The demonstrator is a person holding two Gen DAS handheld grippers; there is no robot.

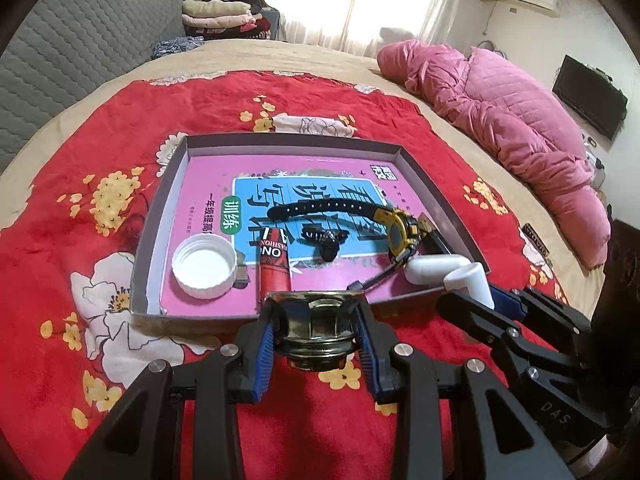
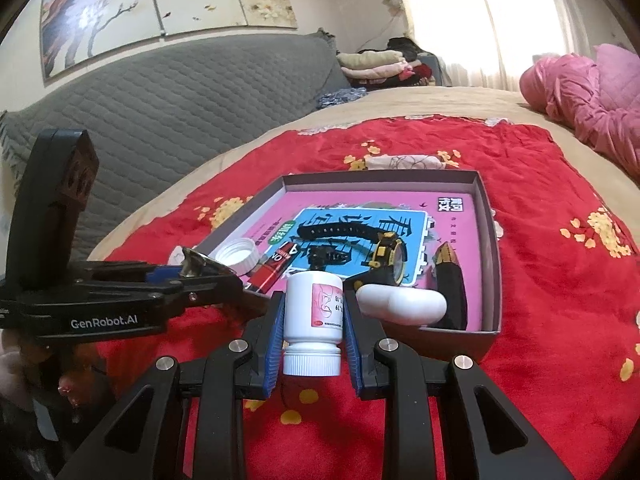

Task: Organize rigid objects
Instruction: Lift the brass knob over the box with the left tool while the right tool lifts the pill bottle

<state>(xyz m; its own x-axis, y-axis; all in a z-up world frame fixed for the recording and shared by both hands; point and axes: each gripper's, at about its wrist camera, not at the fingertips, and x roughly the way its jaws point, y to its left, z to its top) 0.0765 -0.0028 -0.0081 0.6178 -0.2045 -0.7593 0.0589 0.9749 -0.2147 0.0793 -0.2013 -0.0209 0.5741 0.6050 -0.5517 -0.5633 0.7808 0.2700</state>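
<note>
Your left gripper (image 1: 316, 320) and right gripper (image 2: 313, 320) share one build: black plastic linkage arms with triangular cut-outs, round silver screw heads at the joints, and ribbed blue pads (image 1: 264, 344) lining the fingers. White "GenRobot.AI" lettering runs along the left one's side, and "DAS" is embossed on the right one's arm.

Daylight pours through the curtained window (image 1: 340, 0) at the far side, blown out to white in both views. The red blanket (image 1: 100, 200) is evenly lit, with soft shadows. Glare streaks the wall painting (image 2: 160, 4) at far left. Fisheye bending curves the edges, and the corners go black. Focus is fairly sharp throughout.
</note>
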